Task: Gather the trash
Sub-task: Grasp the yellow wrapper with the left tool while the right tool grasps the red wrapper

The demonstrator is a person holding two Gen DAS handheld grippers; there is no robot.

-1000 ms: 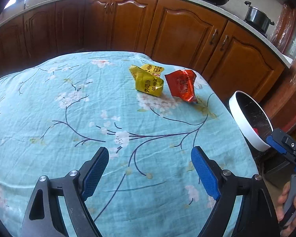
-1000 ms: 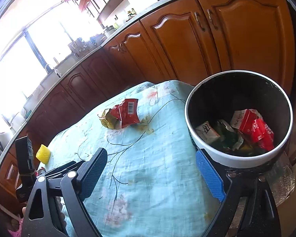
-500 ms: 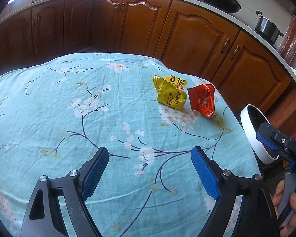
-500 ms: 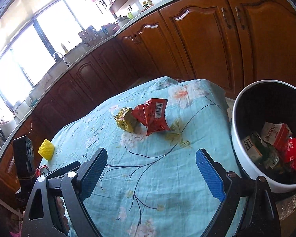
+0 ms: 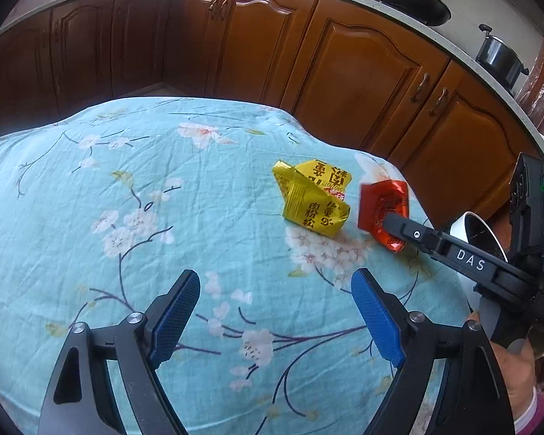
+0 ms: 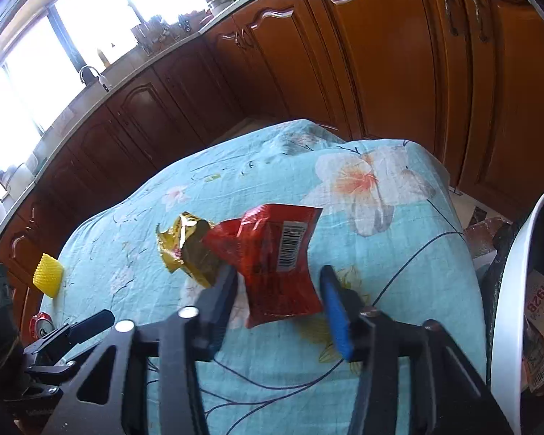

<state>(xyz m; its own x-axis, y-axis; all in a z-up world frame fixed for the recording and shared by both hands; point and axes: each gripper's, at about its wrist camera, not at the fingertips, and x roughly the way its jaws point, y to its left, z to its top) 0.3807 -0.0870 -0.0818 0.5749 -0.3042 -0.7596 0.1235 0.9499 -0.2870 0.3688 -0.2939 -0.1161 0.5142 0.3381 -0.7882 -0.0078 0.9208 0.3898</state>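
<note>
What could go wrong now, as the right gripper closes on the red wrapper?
The right gripper is closing around the red wrapper, pads not yet pressing. The yellow wrapper touches its left side, so one finger may snag it. The crumpled foil might slip out before reaching the bin.

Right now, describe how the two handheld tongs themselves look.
Both are matte black frames with silver rivets and ribbed blue pads on the fingers. The left tongs show two triangular cut-outs in their arms. The right tongs, seen from the left wrist camera, carry white "DAS" lettering on one finger, and a black box with a green light sits above them. A pink cuff shows at the right hand.
</note>
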